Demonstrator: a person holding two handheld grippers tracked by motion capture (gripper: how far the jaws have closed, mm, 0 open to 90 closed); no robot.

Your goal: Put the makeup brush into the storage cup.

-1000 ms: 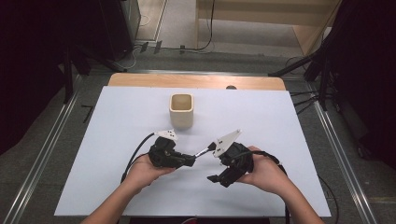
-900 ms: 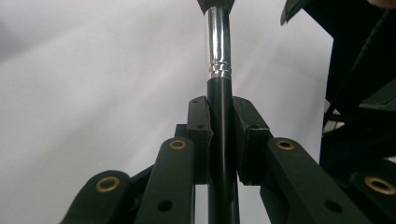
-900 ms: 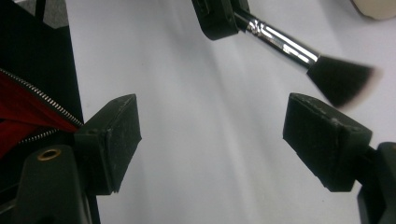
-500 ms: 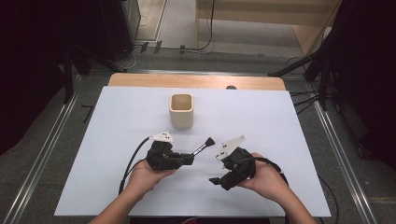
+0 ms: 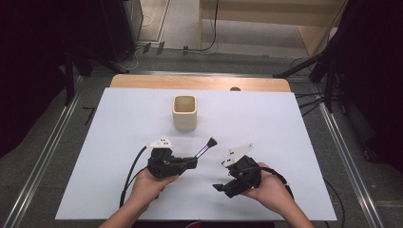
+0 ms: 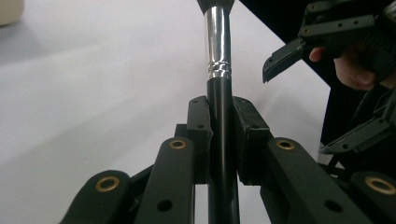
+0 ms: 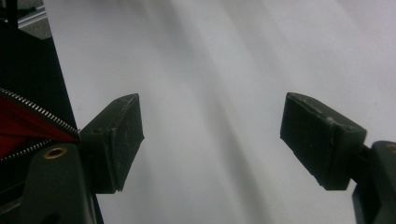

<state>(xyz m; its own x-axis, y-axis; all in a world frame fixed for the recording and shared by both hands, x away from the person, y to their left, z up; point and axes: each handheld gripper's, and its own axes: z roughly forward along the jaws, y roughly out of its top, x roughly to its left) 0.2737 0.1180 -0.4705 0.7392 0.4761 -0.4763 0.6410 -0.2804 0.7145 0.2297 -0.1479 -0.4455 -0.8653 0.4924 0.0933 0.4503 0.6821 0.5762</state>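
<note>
Brush first: from the high view we see a slim makeup brush (image 5: 205,148) with a black handle, silver ferrule and dark bristle tip, pinched by its handle in the left gripper (image 5: 189,162) and slanting up toward the square beige wooden cup (image 5: 184,112), which stands well apart from it on the white table sheet (image 5: 266,118). Nothing lies between brush tip and cup. Our left hand (image 5: 149,183) wraps the gripper's body from below the cup, its black cable (image 5: 130,173) looping away from the cup. The right gripper (image 5: 224,188) sits beside the brush, farther from the cup, cradled in the right hand (image 5: 268,187), with its grey three-cornered plate (image 5: 239,153) tilted toward the cup.

From the left gripper view we see the jaws pressed tight on the brush's black handle (image 6: 220,140), the silver ferrule (image 6: 218,44) rising just past them; a corner of the cup (image 6: 10,10) shows far off, and the right gripper (image 6: 299,70) hangs near the ferrule, apart from it.

From the right gripper view we see the jaws spread wide over bare white sheet (image 7: 210,93), with a red zippered garment (image 7: 23,126) at the edge.
</note>
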